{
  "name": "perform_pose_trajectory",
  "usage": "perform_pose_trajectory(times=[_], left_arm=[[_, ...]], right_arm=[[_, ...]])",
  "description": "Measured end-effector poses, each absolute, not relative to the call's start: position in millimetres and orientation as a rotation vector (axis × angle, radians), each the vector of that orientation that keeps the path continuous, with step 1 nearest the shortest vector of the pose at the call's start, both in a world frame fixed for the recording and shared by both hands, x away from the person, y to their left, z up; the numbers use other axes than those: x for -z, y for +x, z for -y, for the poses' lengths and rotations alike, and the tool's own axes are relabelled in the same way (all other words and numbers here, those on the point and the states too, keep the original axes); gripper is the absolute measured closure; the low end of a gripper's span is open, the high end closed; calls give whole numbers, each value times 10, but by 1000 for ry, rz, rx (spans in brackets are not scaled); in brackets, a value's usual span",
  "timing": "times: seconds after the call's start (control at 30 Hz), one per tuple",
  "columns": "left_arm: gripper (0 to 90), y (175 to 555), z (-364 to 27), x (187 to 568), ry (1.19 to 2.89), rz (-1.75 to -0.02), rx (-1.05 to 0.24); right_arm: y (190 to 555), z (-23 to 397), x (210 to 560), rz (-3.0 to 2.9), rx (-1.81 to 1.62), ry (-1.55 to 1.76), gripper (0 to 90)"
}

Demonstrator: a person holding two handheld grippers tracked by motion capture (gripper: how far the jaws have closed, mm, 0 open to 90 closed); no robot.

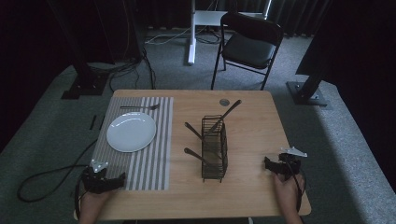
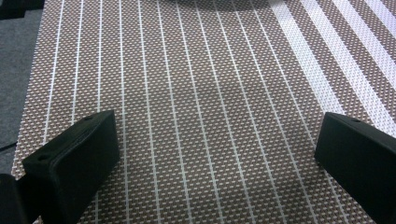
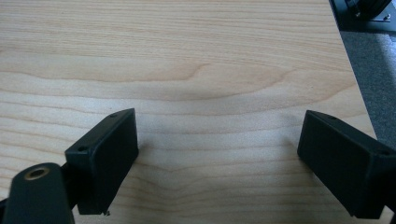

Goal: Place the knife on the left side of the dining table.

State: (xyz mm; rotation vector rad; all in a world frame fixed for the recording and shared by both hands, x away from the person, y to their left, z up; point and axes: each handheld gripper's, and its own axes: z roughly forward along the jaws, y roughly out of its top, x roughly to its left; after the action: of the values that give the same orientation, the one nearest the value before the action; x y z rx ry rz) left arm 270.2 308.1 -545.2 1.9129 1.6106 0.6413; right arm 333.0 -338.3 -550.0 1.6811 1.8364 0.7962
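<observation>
My left gripper (image 1: 103,180) rests at the near left corner of the striped placemat (image 1: 154,154), open, with nothing between its jaws. In the left gripper view the left gripper (image 2: 215,154) has only the woven placemat (image 2: 196,93) under it. My right gripper (image 1: 280,164) sits near the table's front right corner, also open and empty. In the right gripper view the right gripper (image 3: 219,154) stands over bare wood (image 3: 187,70). A white plate (image 1: 131,131) lies on the placemat, with a fork (image 1: 140,108) beyond it. A black wire caddy (image 1: 214,148) at mid-table holds three dark utensils (image 1: 226,113).
A small round grey cap (image 1: 224,101) is set in the tabletop near the far edge. Behind the table stand a black folding chair (image 1: 250,44) and a white stand (image 1: 191,32). Dark stand bases (image 1: 308,93) and cables lie on the carpet.
</observation>
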Motion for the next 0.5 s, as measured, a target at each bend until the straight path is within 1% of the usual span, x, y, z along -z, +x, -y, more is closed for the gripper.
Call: perform_pose_trajectory(times=[0.2, 0.27, 0.33, 0.5], left_arm=[[9, 2702, -3076, 5443, 1918, -1610, -641], [32, 2709, -3058, 5426, 1932, -1608, -643], [32, 2717, -3050, 5419, 1938, -1611, -649], [32, 2734, -2978, 5374, 1952, -1576, -614]], right_arm=[[3329, 3383, 5500, -1837, -796, 1681, 117], [3329, 3383, 5500, -1837, -796, 1681, 118], [3329, 3383, 5500, -1837, -796, 1681, 117], [3329, 3384, 5500, -1836, -796, 1681, 118]])
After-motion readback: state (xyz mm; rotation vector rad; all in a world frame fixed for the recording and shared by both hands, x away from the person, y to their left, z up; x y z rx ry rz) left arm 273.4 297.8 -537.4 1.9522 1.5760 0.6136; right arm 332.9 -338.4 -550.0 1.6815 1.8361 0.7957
